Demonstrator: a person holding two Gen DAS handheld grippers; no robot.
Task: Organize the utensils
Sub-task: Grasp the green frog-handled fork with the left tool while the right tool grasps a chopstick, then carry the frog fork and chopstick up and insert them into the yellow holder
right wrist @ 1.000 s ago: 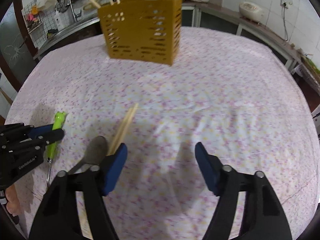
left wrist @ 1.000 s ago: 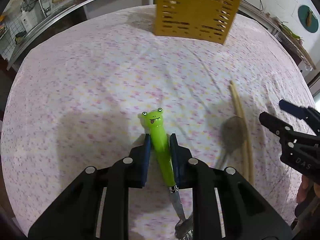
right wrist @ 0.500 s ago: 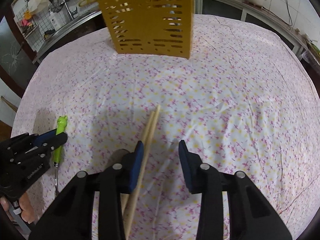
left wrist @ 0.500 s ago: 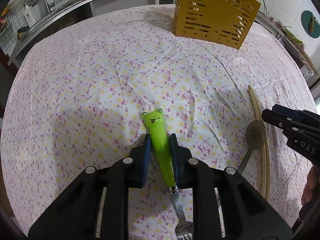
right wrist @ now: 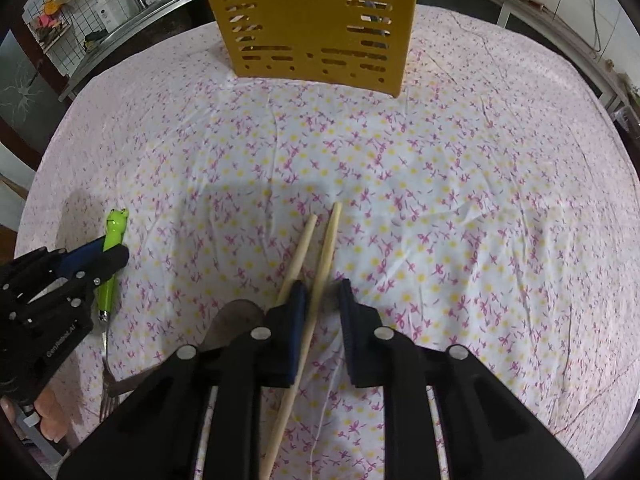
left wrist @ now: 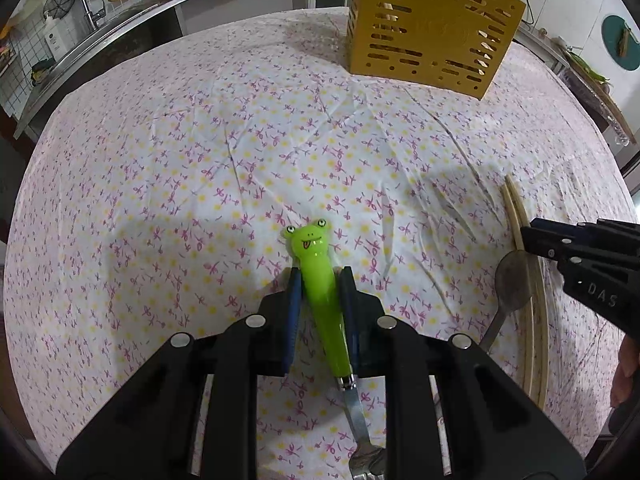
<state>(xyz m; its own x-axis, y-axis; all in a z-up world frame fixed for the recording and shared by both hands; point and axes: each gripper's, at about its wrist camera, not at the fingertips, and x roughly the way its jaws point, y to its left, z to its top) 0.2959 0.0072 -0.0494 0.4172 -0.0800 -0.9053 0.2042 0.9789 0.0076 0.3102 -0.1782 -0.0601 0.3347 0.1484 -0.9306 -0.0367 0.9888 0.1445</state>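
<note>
Item: right gripper [right wrist: 322,300], jaws now narrowed around the chopsticks [right wrist: 320,248] on the counter [right wrist: 480,200]; one stick runs between the jaws against the left pad, while the other passes outside and under that pad, so a gap remains on the right side and the pinch does not look finished. A second ago these jaws stand spread wide beside the sticks; half a second ago they are partly drawn in; the closing is the change of record. Judgement: the right-hand pickup is in hand but may secure only one stick of the pair. Item: left gripper [left wrist: 320,292], jaws pressed on the green frog-handled fork [left wrist: 318,276], handle pointing forward, tines back under the gripper body; this grip matches both earlier frames. The fork sits low over the counter; whether it touches the cloth cannot be told. Item: metal spoon [left wrist: 514,276], lying on the floral cloth just beside the chopsticks, untouched. Item: yellow slotted utensil holder [left wrist: 432,36], upright at the far end of the counter, well apart from both grippers, already holding several sticks; it appears larger and nearer in both views than a second ago. Remaining, by judgement: carry fork and chopsticks to the holder, then the spoon.
</note>
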